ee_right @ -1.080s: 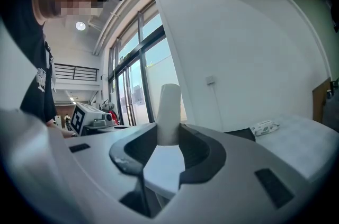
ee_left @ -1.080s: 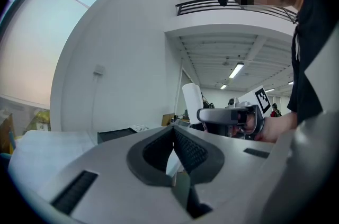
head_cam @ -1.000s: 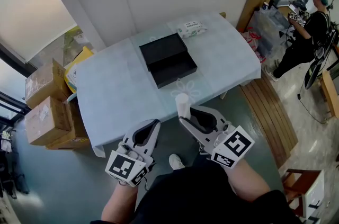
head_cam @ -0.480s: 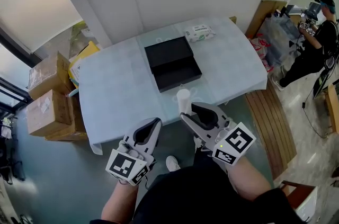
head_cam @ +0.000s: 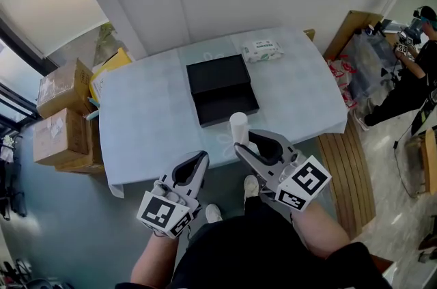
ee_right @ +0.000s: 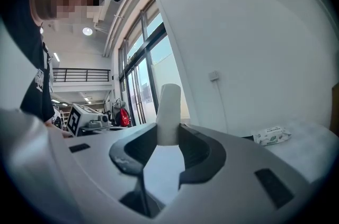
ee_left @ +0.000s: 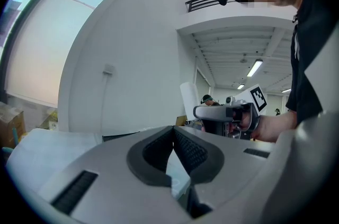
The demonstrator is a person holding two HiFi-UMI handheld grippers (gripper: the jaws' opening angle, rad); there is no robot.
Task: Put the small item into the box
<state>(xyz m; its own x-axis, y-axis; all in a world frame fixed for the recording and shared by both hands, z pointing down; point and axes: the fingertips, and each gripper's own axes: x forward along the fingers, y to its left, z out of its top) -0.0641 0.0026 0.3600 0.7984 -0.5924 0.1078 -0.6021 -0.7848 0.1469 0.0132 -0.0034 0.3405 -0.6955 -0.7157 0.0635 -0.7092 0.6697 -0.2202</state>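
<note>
My right gripper is shut on a white cylinder, which stands upright between its jaw tips just off the table's near edge. In the right gripper view the white cylinder rises above the dark pads. The open black box lies on the middle of the pale blue table, its tray nearest me and its lid behind. My left gripper hangs below the table edge, shut, with nothing between its jaws. In the left gripper view its pads meet at the tips.
A white pack of wipes lies at the table's far right. Cardboard boxes are stacked on the floor to the left. A wooden pallet lies right of the table. A person stands at the far right.
The table and box have shifted closer and more central in the head view. Both grippers keep their pose, the right one still holding the cylinder.
</note>
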